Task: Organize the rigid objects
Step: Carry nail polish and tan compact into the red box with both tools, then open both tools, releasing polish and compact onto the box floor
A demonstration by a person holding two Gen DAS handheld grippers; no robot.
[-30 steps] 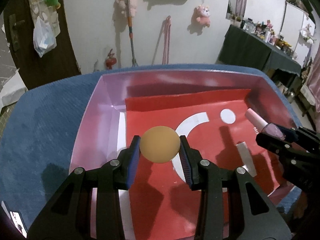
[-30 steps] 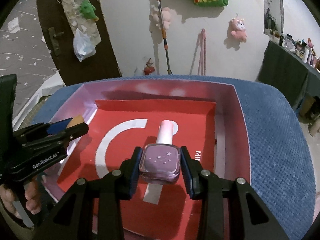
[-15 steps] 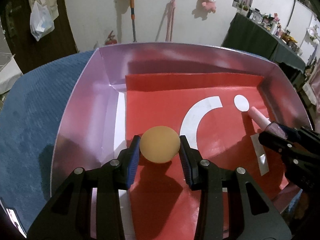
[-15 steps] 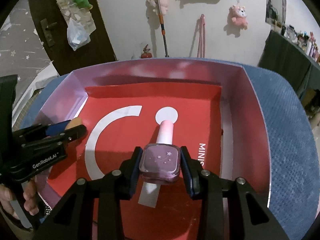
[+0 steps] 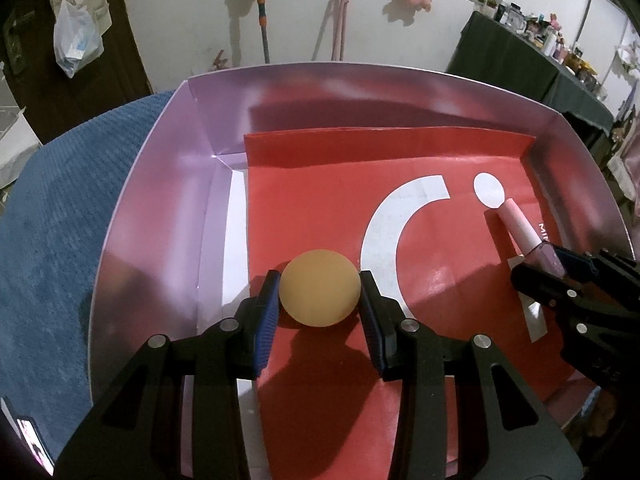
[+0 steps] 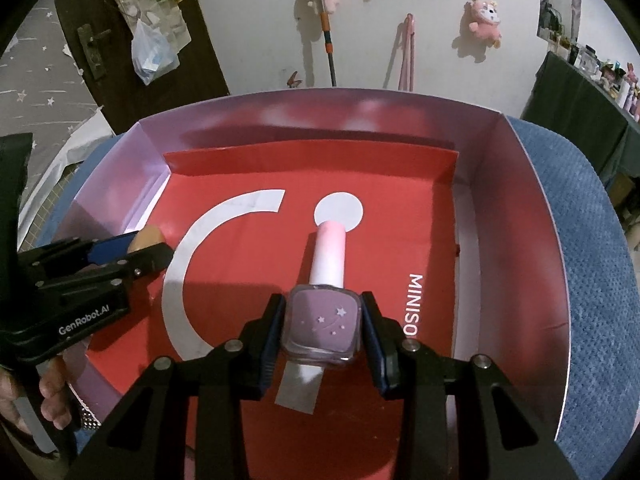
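Over the box [image 5: 168, 184], left tool [image 5: 320, 288] clasps a light, slippery ball [image 5: 320, 287]; right tool [image 6: 322, 326] grips a fragile glass polish bottle [image 6: 322, 324] by its flat sides.

- Your left tongs [image 5: 320, 292] clamp the ball [image 5: 319, 287] over the box's [image 5: 160, 184] near-left floor.
- Your right tongs [image 6: 322, 328] clamp the bottle [image 6: 323, 322] right of the ball, cap pointing to the far wall.
- The box sits on the cloth [image 5: 52, 220].
- The paper liner [image 6: 280, 172] lies in the box.
- The broom [image 6: 324, 20] leans on the wall behind the box.
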